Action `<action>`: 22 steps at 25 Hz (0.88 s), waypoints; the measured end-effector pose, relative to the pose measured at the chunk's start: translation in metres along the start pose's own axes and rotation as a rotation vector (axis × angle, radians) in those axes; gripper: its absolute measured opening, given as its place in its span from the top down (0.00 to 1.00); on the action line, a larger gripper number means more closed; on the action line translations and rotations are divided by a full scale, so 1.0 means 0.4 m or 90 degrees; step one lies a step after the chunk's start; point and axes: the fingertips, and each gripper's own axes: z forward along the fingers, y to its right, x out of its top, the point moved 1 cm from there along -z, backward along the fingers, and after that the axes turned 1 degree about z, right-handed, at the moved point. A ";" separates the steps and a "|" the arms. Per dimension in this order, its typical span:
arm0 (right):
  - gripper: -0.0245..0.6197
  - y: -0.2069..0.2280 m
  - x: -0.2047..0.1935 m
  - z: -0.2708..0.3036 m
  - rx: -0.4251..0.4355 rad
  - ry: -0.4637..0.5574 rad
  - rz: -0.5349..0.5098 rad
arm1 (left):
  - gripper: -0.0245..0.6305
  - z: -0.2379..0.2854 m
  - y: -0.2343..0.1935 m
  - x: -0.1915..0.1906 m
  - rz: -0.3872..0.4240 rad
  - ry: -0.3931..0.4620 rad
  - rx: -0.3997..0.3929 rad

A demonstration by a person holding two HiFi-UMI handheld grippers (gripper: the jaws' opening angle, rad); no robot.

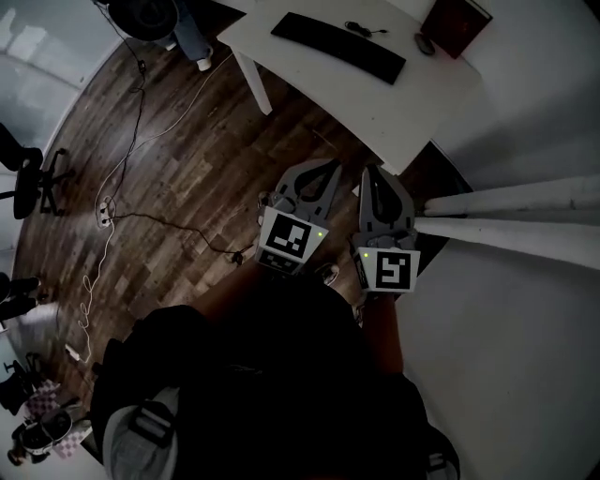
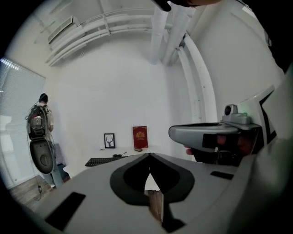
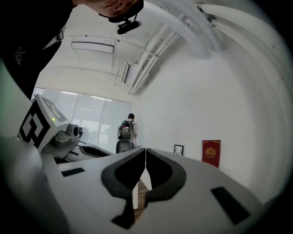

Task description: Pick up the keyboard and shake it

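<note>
Keyboard (image 1: 339, 47) untouched: both tongs are pressed together with nothing between them. The left gripper (image 2: 149, 155) and the right gripper (image 3: 145, 150) hang side by side close to the person's body, above the wooden floor (image 1: 187, 159) and short of the white table (image 1: 309, 89). The black keyboard lies flat on that table, well apart from both. Near its far end sits a mouse (image 1: 425, 44), and a red plaque (image 1: 459, 23) leans at the wall, with a small picture frame (image 2: 109, 140) beside it

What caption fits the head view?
Left gripper and right gripper, jaws shut and empty, short of the keyboard on the white table.
</note>
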 end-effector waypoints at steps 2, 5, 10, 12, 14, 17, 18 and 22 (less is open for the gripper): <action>0.93 -0.031 -0.001 0.038 0.027 -0.005 0.019 | 0.96 -0.012 -0.035 -0.007 -0.007 0.001 0.023; 0.93 -0.075 -0.014 0.092 0.076 -0.003 0.016 | 0.96 -0.036 -0.097 -0.019 -0.014 0.003 0.065; 0.93 -0.163 0.000 0.174 0.153 0.008 0.019 | 0.96 -0.090 -0.202 -0.031 -0.035 0.003 0.141; 0.93 -0.191 -0.002 0.206 0.178 0.003 0.015 | 0.96 -0.104 -0.238 -0.042 -0.046 0.000 0.162; 0.93 -0.206 -0.009 0.240 0.194 -0.003 0.008 | 0.96 -0.105 -0.273 -0.056 -0.060 -0.005 0.177; 0.93 -0.221 -0.013 0.297 0.213 -0.012 0.002 | 0.96 -0.088 -0.332 -0.067 -0.082 -0.004 0.195; 0.93 -0.224 -0.016 0.316 0.220 -0.016 -0.004 | 0.96 -0.080 -0.351 -0.068 -0.087 -0.002 0.198; 0.93 -0.238 -0.019 0.393 0.238 -0.048 -0.013 | 0.96 -0.037 -0.428 -0.065 -0.109 0.007 0.200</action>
